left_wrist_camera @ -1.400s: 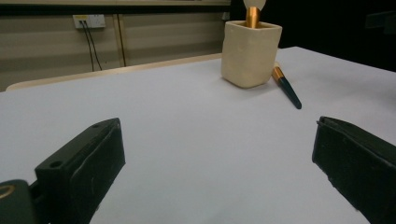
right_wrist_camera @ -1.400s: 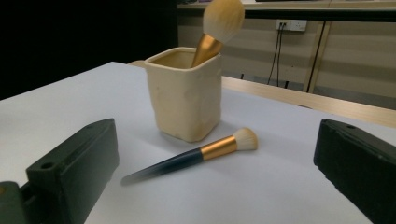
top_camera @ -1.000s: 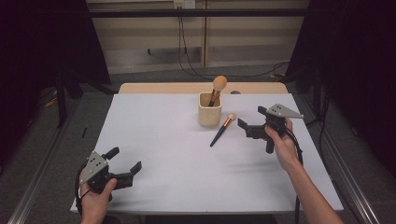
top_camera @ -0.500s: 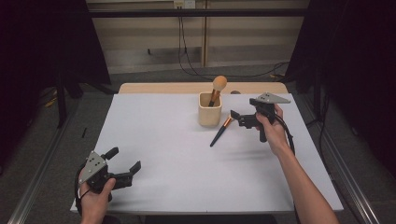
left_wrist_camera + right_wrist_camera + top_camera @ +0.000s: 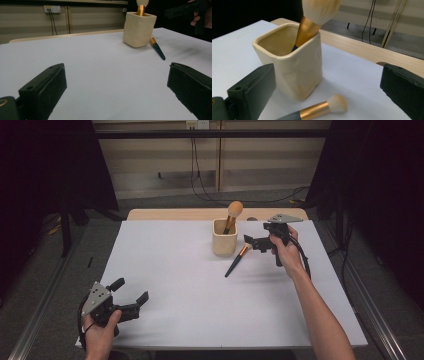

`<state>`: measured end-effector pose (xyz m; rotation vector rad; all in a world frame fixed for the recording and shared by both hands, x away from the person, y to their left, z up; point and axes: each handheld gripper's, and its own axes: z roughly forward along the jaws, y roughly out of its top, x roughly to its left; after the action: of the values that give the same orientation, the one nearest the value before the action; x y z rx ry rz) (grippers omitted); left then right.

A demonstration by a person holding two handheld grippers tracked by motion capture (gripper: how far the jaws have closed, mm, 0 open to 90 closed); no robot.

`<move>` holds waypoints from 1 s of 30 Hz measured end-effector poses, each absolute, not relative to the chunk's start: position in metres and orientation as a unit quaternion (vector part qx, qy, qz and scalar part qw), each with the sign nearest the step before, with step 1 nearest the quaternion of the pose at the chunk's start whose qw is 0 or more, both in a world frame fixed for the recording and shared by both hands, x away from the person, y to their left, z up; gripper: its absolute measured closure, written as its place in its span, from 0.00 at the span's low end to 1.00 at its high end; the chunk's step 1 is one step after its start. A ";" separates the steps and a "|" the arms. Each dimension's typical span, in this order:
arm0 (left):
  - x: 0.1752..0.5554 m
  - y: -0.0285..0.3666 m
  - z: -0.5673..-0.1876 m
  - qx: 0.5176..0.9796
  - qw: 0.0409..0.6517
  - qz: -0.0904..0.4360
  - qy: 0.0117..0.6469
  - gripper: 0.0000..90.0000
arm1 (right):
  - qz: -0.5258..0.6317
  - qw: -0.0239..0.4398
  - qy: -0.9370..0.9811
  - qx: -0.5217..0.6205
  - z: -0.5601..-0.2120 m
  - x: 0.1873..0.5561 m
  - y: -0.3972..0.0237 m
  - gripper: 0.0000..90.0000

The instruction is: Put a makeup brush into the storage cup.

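Right gripper (image 5: 256,241) wide open, empty, over loose brush (image 5: 236,262) beside cup (image 5: 224,237), ready for pickup. Left gripper (image 5: 131,296) open, empty, parked on worktop (image 5: 190,290).

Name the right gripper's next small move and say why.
Probably lower the right gripper onto the loose brush and close. Its fingers are open and empty just above that brush, which lies on the table beside the cup that already holds one brush.
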<state>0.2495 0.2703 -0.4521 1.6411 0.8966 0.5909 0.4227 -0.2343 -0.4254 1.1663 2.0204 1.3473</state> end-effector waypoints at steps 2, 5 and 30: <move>0.249 0.269 -0.451 0.696 0.557 0.251 0.378 0.03 | 0.480 0.226 0.735 0.422 -0.426 0.426 -0.235 0.00; 0.249 0.267 -0.452 0.699 0.554 0.251 0.375 0.03 | 0.476 0.219 0.740 0.422 -0.427 0.428 -0.235 0.00; 0.250 0.269 -0.453 0.704 0.548 0.254 0.373 0.03 | 0.271 0.124 0.894 0.335 -0.430 0.449 -0.222 0.04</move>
<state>0.2505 0.2689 -0.4527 1.6679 0.8831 0.6024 0.4492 -0.2221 -0.4299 0.9764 2.6064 0.7895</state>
